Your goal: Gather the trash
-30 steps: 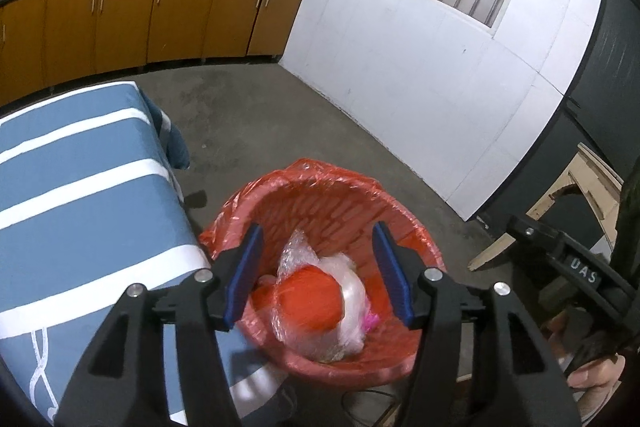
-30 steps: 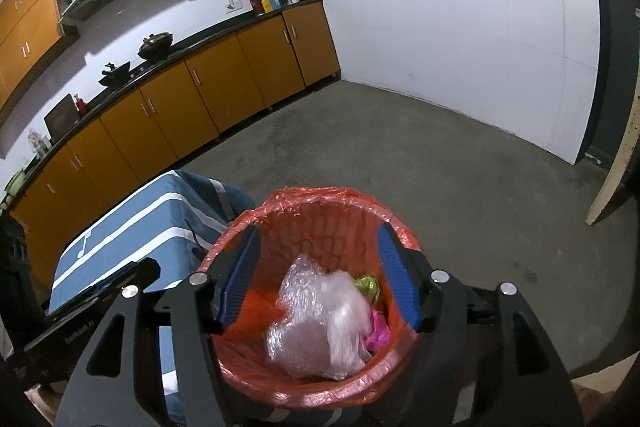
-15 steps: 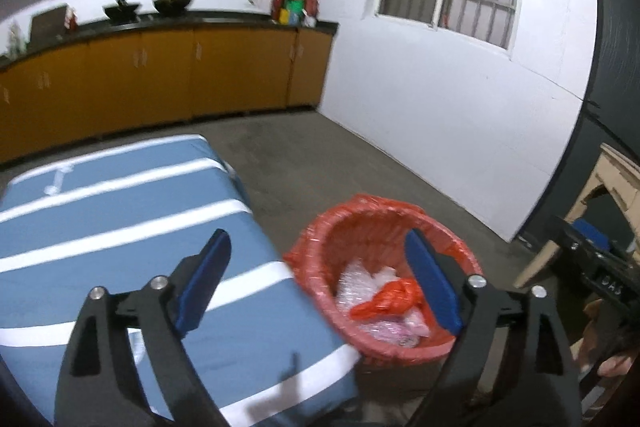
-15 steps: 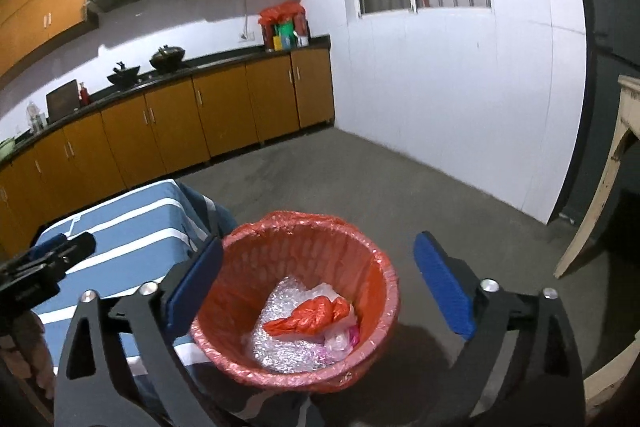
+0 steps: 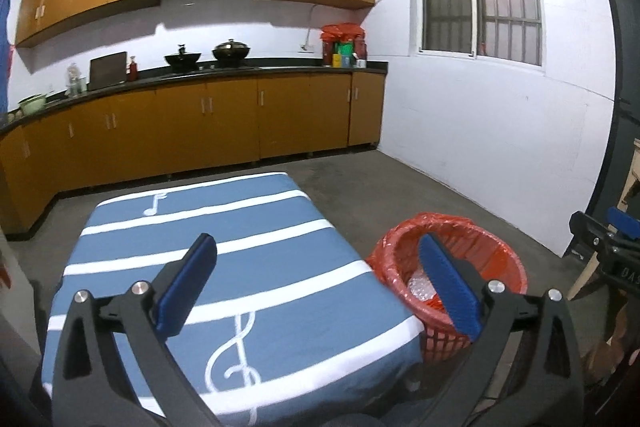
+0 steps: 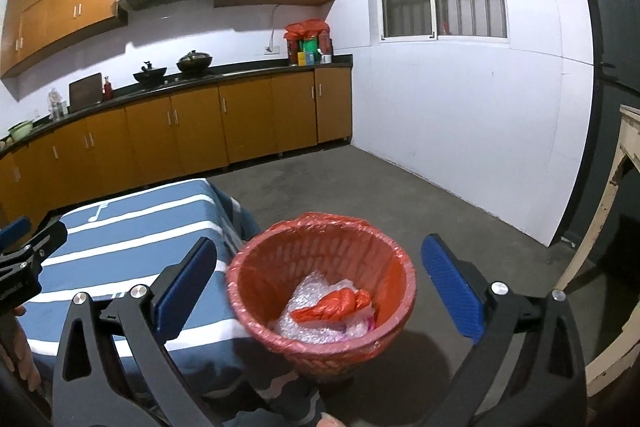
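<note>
Now both the left gripper [image 5: 318, 283] and right gripper [image 6: 320, 283] stand wide and empty, jaws just opened, while the light, crushable trash [image 6: 334, 305] lies in the red-lined basket [image 6: 244, 281] beside the table [image 5: 280, 223], best pinched by its bunched plastic.

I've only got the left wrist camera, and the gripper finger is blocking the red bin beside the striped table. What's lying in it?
Observer: A crumpled red plastic bag lies on top of bubble wrap inside the red bin.
Operator: Is the right gripper carrying anything?
Observer: No. The right gripper is open. Its jaws have just been opening, and nothing is held between the pads.
</note>
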Action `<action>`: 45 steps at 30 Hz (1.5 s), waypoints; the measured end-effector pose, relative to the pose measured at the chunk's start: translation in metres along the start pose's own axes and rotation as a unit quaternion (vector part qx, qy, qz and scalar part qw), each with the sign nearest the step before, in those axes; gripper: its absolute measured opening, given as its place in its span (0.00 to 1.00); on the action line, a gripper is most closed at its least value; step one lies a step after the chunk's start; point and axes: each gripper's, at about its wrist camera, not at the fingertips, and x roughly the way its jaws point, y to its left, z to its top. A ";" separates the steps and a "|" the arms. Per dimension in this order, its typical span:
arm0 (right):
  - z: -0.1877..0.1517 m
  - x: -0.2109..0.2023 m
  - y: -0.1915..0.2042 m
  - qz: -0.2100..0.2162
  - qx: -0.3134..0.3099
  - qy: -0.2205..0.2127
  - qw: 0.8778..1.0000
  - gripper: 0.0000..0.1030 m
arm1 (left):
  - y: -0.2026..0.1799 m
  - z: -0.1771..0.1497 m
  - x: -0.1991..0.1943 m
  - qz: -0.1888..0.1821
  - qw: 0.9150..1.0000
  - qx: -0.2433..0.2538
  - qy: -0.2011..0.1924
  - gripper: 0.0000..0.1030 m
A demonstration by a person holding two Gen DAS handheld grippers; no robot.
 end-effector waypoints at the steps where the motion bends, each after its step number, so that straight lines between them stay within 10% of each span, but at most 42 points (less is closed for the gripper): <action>1: -0.001 -0.002 0.002 0.003 0.000 0.001 1.000 0.98 | 0.002 -0.001 -0.003 0.003 1.000 -0.002 0.001 0.96; 45: -0.048 -0.070 0.043 -0.001 -0.045 0.004 0.999 0.98 | 0.013 -0.055 -0.090 0.068 0.997 -0.023 0.011 0.96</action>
